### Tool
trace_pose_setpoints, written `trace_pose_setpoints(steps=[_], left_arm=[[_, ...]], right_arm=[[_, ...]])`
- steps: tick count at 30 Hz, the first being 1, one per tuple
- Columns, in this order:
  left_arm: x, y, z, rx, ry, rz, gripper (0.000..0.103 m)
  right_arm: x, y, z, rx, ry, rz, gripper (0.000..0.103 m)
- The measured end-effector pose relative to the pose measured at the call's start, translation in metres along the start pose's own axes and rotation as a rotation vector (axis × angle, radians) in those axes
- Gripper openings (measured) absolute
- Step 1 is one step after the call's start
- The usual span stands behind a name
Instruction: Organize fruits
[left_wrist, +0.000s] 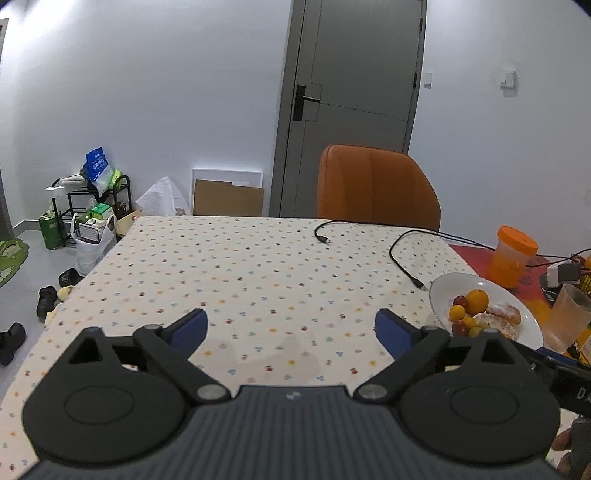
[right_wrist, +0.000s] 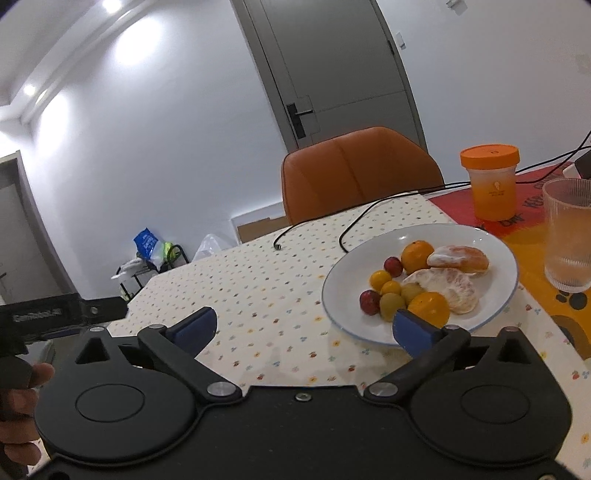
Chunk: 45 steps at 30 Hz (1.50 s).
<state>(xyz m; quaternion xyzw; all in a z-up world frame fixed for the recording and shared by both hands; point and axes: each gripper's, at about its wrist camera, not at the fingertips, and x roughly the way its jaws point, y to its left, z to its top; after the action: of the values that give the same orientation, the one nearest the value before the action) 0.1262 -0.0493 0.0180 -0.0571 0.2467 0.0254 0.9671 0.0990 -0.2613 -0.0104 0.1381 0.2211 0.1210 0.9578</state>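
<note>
The left gripper (left_wrist: 291, 330) hovers wide open and empty over the dotted tablecloth (left_wrist: 240, 280). The right gripper (right_wrist: 306, 328) is likewise spread and empty. Near the tabletop's right edge, a white plate (right_wrist: 495, 251) holds oranges (right_wrist: 417, 254), peeled segments (right_wrist: 448, 282), and small red, yellow and green fruits (right_wrist: 380, 278). An orange-lidded jar (right_wrist: 489, 182) and a ribbed glass (right_wrist: 567, 232) stand beyond.

The near rim of the white round plate (right_wrist: 491, 243) is hidden behind the right gripper's blue fingertip (right_wrist: 412, 330). The ribbed clear glass tumbler (right_wrist: 567, 236) runs off the picture's right edge. Print on the orange-lidded plastic jar (right_wrist: 489, 184) is too small to read.
</note>
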Motion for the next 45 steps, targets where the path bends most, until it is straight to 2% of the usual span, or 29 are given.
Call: trace_pose_setpoints(steps=[10, 15, 27, 41, 45], left_arm=[[-0.03, 0.027, -0.003, 0.011, -0.035, 0.025, 0.099], [-0.045, 0.037, -0.003, 0.01, -0.047, 0.016, 0.103], [-0.081, 0.037, -0.006, 0.061, -0.061, -0.03, 0.103], [-0.097, 0.031, -0.018, 0.104, -0.046, -0.062, 0.103], [-0.099, 0.031, -0.027, 0.107, -0.047, -0.058, 0.103]], right_arm=[[-0.014, 0.019, 0.001, -0.017, 0.013, -0.019, 0.103], [-0.028, 0.026, 0.003, -0.041, 0.02, -0.03, 0.103], [-0.07, 0.042, 0.008, -0.117, -0.007, -0.061, 0.103], [-0.096, 0.043, -0.003, -0.156, 0.025, -0.048, 0.103], [-0.103, 0.04, -0.011, -0.141, 0.047, 0.012, 0.103]])
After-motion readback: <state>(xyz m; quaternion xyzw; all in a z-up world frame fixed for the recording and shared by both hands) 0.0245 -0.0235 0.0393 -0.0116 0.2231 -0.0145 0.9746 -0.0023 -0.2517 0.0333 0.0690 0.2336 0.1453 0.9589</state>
